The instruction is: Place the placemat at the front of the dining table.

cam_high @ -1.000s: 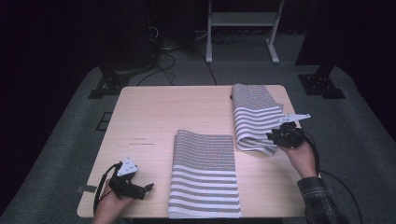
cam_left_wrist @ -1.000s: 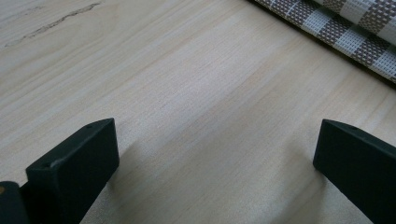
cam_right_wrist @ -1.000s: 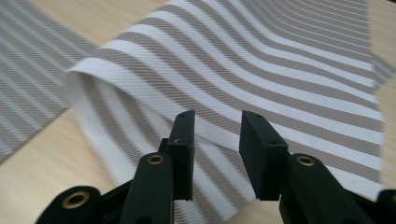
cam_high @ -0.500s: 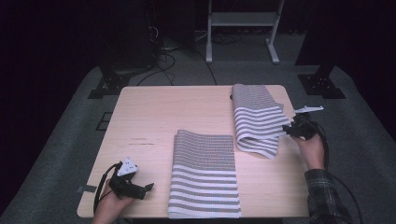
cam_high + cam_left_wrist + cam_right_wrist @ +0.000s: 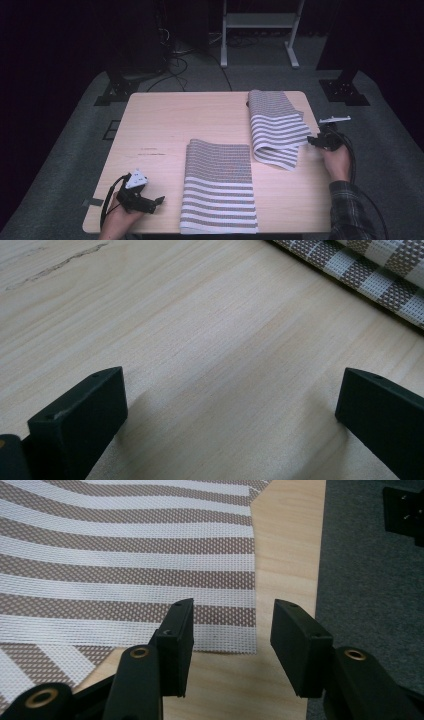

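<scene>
Resting on table (image 5: 165, 125): two striped mats. Near mat (image 5: 219, 187) lies flat at 6 o'clock; far mat (image 5: 275, 127) sits at 2 o'clock, folded over, loose fold. R gripper (image 5: 316, 142) has pulled back off far mat's right edge since 1 s ago; jaws just opening, part spread, nothing between. Means fold released, next grab likely pending. L gripper (image 5: 159, 201) at 7 o'clock, jaws wide, empty, unmoved.

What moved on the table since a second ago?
The right gripper let go of the folded striped mat and slid away toward the table's right edge, its jaws just opening, nothing between them. The left gripper and the flat striped mat stayed put.
</scene>
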